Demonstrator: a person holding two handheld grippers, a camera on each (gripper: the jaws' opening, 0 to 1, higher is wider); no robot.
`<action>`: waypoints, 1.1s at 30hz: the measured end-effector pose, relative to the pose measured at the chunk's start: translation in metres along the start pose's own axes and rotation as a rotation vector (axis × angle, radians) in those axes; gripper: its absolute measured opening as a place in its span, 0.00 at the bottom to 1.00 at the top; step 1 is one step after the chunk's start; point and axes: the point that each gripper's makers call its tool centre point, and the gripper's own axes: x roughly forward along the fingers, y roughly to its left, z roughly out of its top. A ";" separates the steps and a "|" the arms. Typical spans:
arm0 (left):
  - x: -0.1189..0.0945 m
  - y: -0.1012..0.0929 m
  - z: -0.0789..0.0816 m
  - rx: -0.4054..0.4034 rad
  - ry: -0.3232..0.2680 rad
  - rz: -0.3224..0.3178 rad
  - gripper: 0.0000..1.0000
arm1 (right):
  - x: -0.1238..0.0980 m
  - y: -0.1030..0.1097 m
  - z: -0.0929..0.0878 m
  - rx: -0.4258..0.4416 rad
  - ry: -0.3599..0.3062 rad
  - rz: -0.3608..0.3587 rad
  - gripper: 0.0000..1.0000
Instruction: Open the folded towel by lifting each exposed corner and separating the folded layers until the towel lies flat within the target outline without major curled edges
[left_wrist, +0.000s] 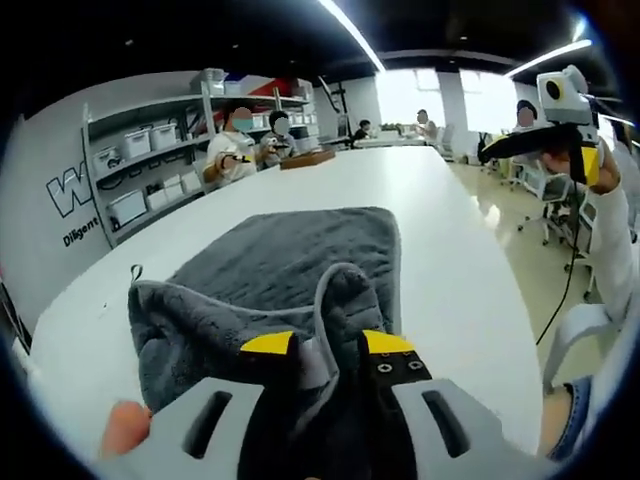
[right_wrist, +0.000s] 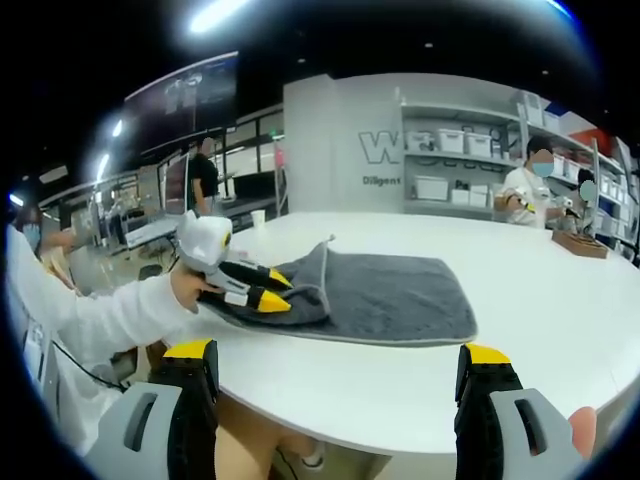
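Towel (left_wrist: 290, 270) fold clamped, hiding left hand-held gripper (left_wrist: 328, 345) tips.

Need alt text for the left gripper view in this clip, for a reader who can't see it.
The left gripper pinches a raised fold of a grey towel lying partly folded on a white table. The right gripper is held up in the air at the upper right, away from the towel. Shelves with storage bins and seated people fill the background.
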 end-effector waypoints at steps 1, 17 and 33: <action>0.000 -0.001 0.000 -0.001 0.003 -0.004 0.17 | 0.000 0.000 0.000 -0.001 0.000 0.000 0.99; -0.018 0.023 0.014 -0.010 -0.003 0.038 0.02 | -0.003 0.000 0.002 -0.001 -0.008 -0.001 0.99; -0.085 0.124 0.022 -0.073 0.020 0.241 0.02 | -0.003 0.001 0.004 0.002 -0.015 0.001 0.99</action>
